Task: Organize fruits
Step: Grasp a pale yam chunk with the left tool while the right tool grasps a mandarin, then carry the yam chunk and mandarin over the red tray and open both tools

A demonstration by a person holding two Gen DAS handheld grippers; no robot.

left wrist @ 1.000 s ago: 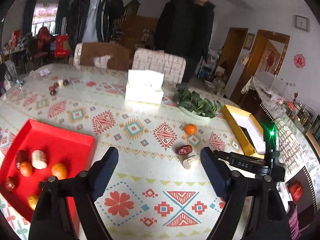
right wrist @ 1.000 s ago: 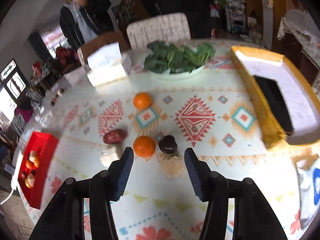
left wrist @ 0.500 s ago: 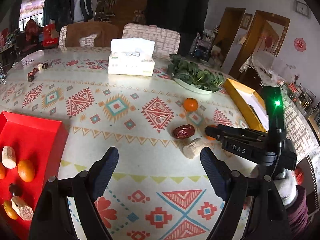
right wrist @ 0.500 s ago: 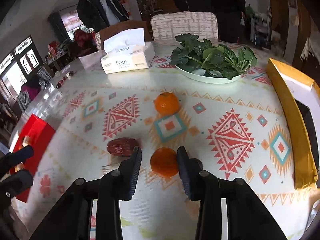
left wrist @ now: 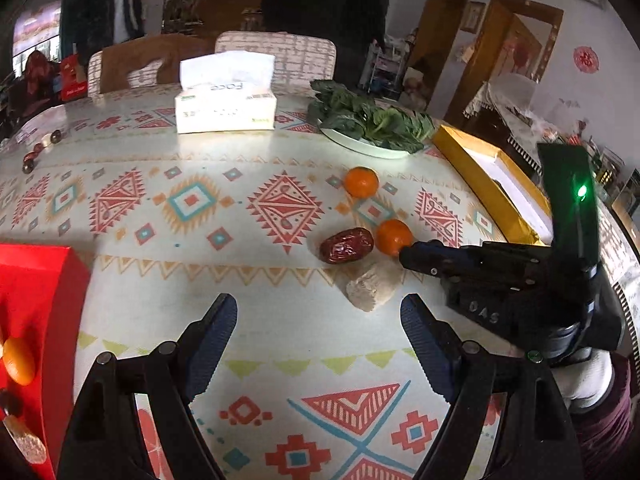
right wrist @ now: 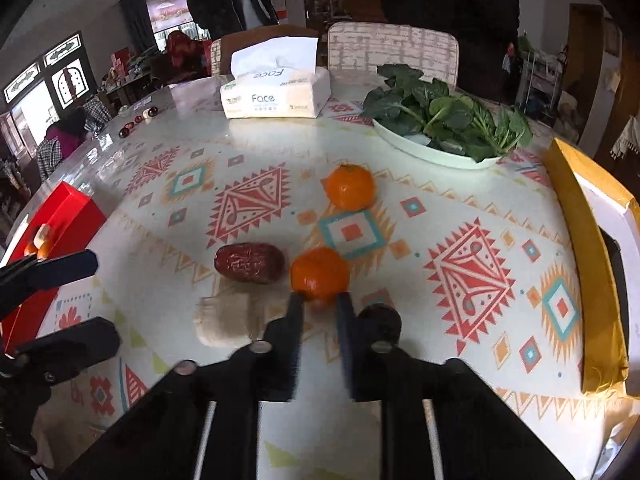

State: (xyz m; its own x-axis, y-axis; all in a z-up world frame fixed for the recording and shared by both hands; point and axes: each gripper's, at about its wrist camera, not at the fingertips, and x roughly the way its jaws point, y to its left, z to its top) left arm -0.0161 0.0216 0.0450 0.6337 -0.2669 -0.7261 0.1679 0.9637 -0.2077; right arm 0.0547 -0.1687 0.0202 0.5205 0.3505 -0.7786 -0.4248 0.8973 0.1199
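Note:
On the patterned tablecloth lie two oranges, a far one [right wrist: 351,187] and a near one [right wrist: 319,271]. Beside the near one are a red date [right wrist: 250,268], a pale chunk [right wrist: 224,320] and a dark round fruit [right wrist: 382,316]. My right gripper [right wrist: 320,300] is shut on the near orange, its tips pinching the fruit's near edge; the left wrist view shows the right gripper [left wrist: 408,250] touching that orange [left wrist: 393,237]. My left gripper [left wrist: 318,320] hangs open above the cloth, just short of the pale chunk [left wrist: 372,284], with nothing between its fingers.
A red tray [left wrist: 40,280] with several fruits sits at the left edge. A tissue box [right wrist: 276,94], a plate of greens [right wrist: 440,152] and a yellow box [right wrist: 584,240] stand farther back and right. Two people stand behind the chairs.
My right jaws closed from wide apart onto the near orange. My left gripper moved right and lower toward the loose fruits, still open; the red tray slid to the left edge of its view.

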